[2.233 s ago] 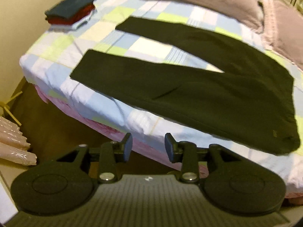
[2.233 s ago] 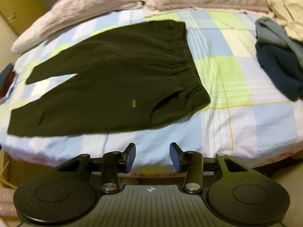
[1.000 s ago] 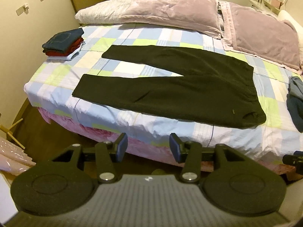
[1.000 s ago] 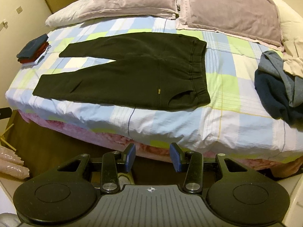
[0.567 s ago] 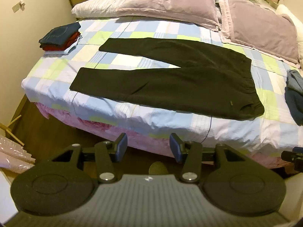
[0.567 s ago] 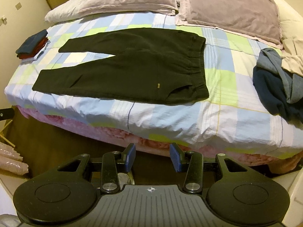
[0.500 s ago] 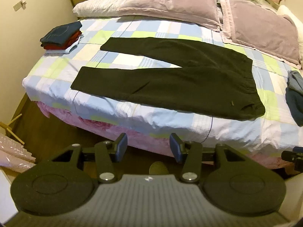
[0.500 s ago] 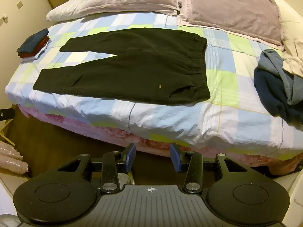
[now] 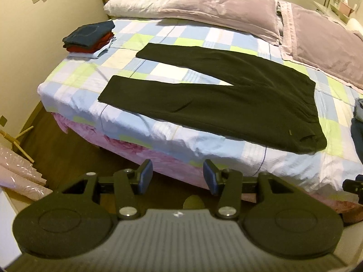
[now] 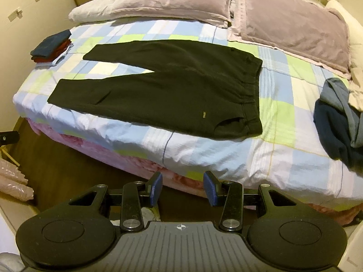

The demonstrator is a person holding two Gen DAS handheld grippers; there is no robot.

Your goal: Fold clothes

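Both grippers have backed off the bed [image 9: 74,95], fingers wide and empty; the black trousers [image 10: 172,90] look soft, limp, best pinched at waistband and cuffs.

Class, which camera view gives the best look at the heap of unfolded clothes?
The right wrist view: the heap of unfolded clothes, dark blue with grey, shows almost whole on the bed. The left wrist view catches only a sliver at its right edge.

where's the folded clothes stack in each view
Left wrist view: folded clothes stack at upper left, on the bed's far left corner, past the trouser hems.
Right wrist view: the same stack at far left edge, smaller.
Shared landmark: the black trousers spread flat on the checked sheet.
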